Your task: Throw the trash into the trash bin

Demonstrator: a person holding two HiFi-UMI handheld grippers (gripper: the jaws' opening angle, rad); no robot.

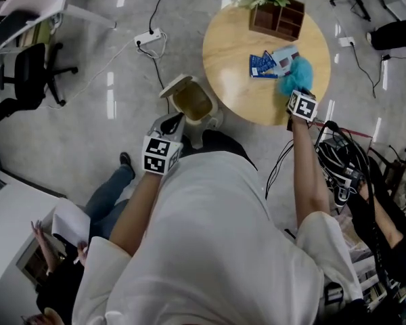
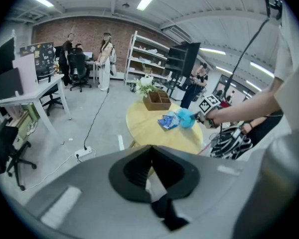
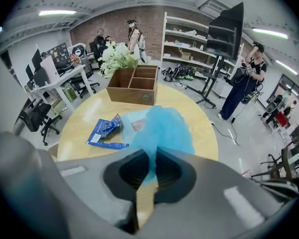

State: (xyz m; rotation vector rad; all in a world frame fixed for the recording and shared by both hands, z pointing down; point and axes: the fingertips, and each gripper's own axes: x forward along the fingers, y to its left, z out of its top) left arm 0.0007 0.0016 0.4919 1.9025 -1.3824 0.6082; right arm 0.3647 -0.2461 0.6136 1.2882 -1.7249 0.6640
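A crumpled teal piece of trash [image 1: 298, 73] lies at the near right edge of the round wooden table [image 1: 233, 53]. My right gripper [image 1: 295, 89] is shut on it; in the right gripper view the teal trash [image 3: 164, 128] is pinched between the closed jaws of the right gripper [image 3: 153, 151]. Blue wrappers [image 1: 262, 64] and a pale packet [image 1: 284, 54] lie beside it on the table. The trash bin [image 1: 193, 102] stands on the floor left of the table, its lid tipped open. My left gripper [image 1: 174, 122] hovers just short of the bin, jaws together and empty.
A wooden box with flowers [image 1: 277, 17] sits at the table's far side. A power strip [image 1: 149, 37] and cables lie on the floor beyond the bin. An office chair [image 1: 30, 73] stands at the left, a seated person [image 1: 101, 202] at the lower left, a cable pile [image 1: 342, 161] at the right.
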